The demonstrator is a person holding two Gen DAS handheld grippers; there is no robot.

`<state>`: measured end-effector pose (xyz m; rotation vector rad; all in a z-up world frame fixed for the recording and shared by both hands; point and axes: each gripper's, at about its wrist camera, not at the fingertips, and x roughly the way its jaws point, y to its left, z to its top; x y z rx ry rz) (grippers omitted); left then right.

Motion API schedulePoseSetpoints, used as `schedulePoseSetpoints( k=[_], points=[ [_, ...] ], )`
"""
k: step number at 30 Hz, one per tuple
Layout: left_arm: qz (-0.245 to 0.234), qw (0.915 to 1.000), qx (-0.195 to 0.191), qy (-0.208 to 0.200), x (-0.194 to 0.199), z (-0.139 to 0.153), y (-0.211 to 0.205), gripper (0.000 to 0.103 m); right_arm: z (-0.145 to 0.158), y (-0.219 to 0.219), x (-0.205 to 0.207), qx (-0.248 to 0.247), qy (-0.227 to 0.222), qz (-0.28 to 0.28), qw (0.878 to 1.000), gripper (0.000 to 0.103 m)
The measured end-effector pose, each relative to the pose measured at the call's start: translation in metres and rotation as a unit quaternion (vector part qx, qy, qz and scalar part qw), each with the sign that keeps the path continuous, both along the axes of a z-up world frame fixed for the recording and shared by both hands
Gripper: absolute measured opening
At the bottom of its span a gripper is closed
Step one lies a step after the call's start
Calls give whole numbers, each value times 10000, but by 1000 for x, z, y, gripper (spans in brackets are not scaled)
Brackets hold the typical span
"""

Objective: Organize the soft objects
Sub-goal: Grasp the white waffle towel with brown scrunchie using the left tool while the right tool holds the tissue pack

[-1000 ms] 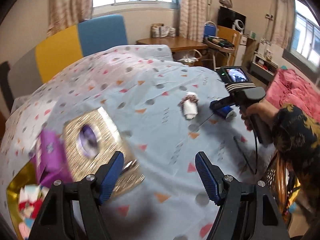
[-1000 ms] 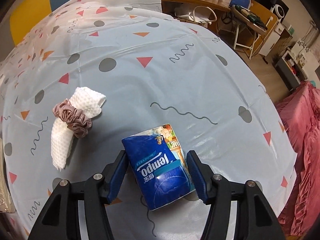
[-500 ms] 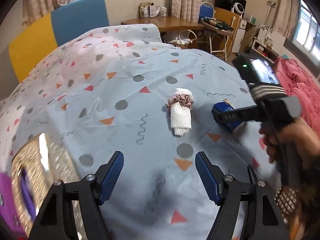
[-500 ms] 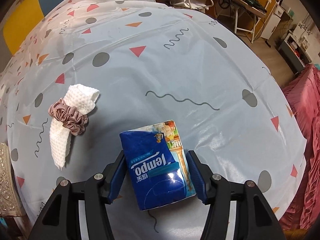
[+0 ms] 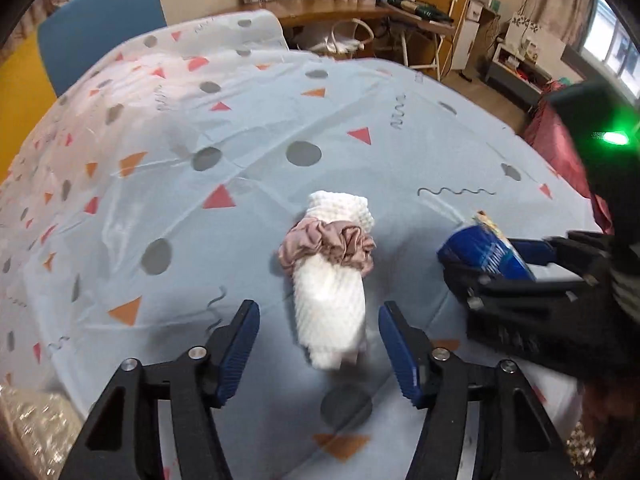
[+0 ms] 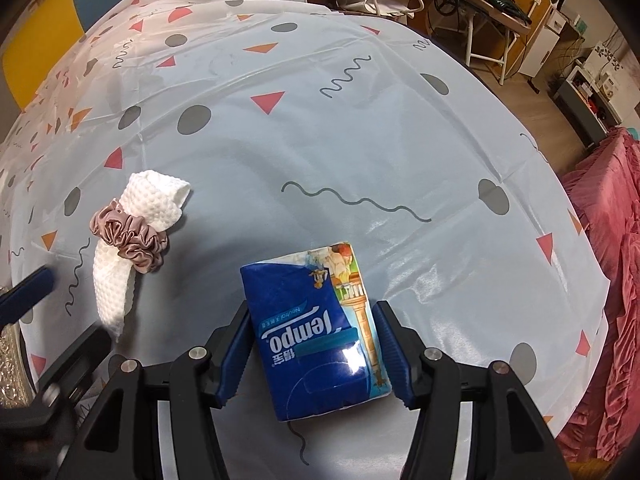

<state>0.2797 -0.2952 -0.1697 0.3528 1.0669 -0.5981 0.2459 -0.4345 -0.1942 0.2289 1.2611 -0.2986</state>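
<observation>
Two grippers over a patterned tablecloth (image 6: 360, 128), both spread wide.

Nearest in the right wrist view: right gripper (image 6: 314, 346), fingers apart, straddling a blue tissue pack (image 6: 316, 332). Left pad very close to the pack's left edge, right pad just beside its right edge; contact not clear, no squeeze visible. Lying flat on the cloth, long axis running away from the camera, tilted slightly to the right at the far end, printed "Tempo" wording upside down from this side, illustrated strip along the right edge. Angled down steeply from above, pack's near end tucked between the fingers.

Farther left: white waffle cloth (image 6: 120, 264), rolled into a long strip, with a mauve scrunchie (image 6: 130, 238) looped around it past its middle. Long axis slanting from near-left to far-right.

In the left wrist view: left gripper (image 5: 318, 348), wide apart, holding nothing, hovering low with the near end of the waffle roll (image 5: 334, 300) between the fingers but touching neither. Roll pointing straight away along the finger line, scrunchie (image 5: 326, 246) around its far half. Beyond, to the right: tissue pack (image 5: 486, 254) between the other tool's fingers.

Far off: wooden desk (image 5: 360, 6) and blue chair back (image 5: 104, 24).
</observation>
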Motion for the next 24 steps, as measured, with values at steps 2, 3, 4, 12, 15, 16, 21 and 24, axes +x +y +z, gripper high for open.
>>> schedulePoseSetpoints(
  k=[2, 3, 4, 12, 15, 16, 21, 24],
  points=[
    [29, 10000, -12, 55, 9, -6, -8, 50, -1, 2, 1, -44, -1, 29, 10000, 59],
    [5, 10000, 38, 36, 11, -9, -12, 48, -2, 2, 1, -58, -8, 14, 10000, 59],
    [-24, 10000, 71, 45, 13, -13, -15, 41, -2, 3, 1, -58, -12, 3, 10000, 59],
    [303, 9993, -215, 71, -11, -17, 24, 25, -2, 17, 2, -301, -85, 274, 9991, 57],
    [462, 9986, -238, 86, -28, -20, 47, 26, -3, 28, 2, -166, -166, 497, 9985, 57],
    [444, 9987, -218, 119, -31, -20, 50, 26, -3, 35, 3, -169, -184, 663, 9975, 57],
    [637, 9978, 55, 178, -35, -15, 60, 24, -6, 64, 3, -282, -275, 1225, 9917, 57],
    [813, 9967, -28, 77, -35, -5, 75, 23, -7, 66, 3, -249, -307, 1227, 9917, 57]
  ],
)
